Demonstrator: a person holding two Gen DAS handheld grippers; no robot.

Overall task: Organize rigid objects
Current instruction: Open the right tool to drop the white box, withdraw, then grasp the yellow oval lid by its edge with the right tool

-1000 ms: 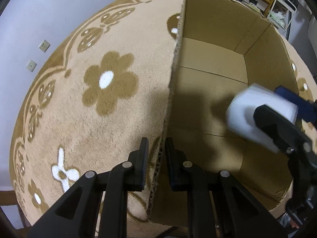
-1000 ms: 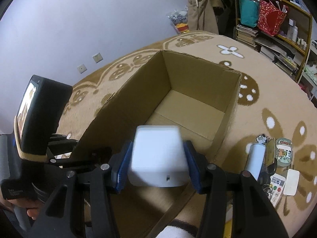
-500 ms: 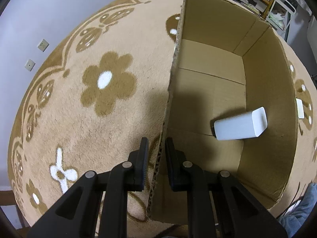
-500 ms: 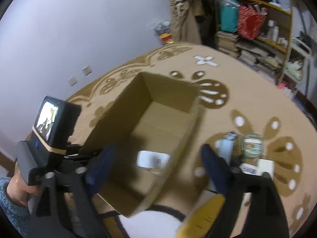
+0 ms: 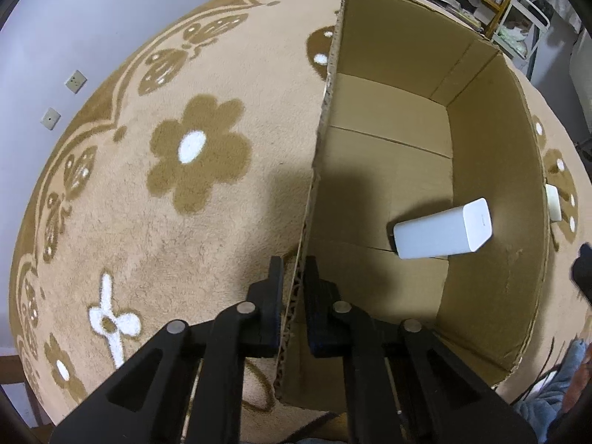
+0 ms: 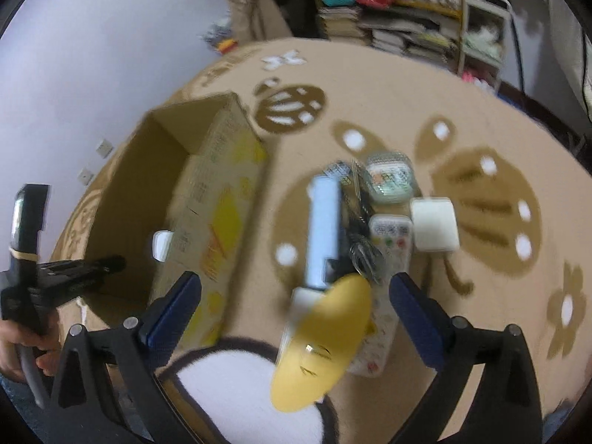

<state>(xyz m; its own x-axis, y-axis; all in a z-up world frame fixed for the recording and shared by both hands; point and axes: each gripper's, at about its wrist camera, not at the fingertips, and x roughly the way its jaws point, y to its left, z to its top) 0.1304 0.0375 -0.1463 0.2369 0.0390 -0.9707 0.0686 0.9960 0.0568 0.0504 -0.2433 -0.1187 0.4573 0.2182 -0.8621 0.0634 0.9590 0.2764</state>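
Observation:
An open cardboard box (image 5: pixel 492 192) stands on a flowered carpet. My left gripper (image 5: pixel 294 277) is shut on its near left wall, one finger on each side of the cardboard. A white rectangular block (image 5: pixel 442 229) lies on its side on the box floor. In the blurred right wrist view my right gripper (image 6: pixel 292 296) is open and empty, above a pile beside the box (image 6: pixel 207 192): a pale blue tube (image 6: pixel 322 229), a yellow disc (image 6: pixel 322 340), a remote control (image 6: pixel 388 244), a white square block (image 6: pixel 434 229) and a round tin (image 6: pixel 390 179).
A person's hand (image 6: pixel 22 344) holds the left gripper's handle at the lower left of the right wrist view. Cluttered shelves (image 6: pixel 414 11) line the far wall. Brown flower patterns cover the carpet (image 5: pixel 166 170) left of the box.
My right gripper opened and dropped the white block into the box, where it now lies. It then swung right, out of the box and over the pile. The left gripper stayed put.

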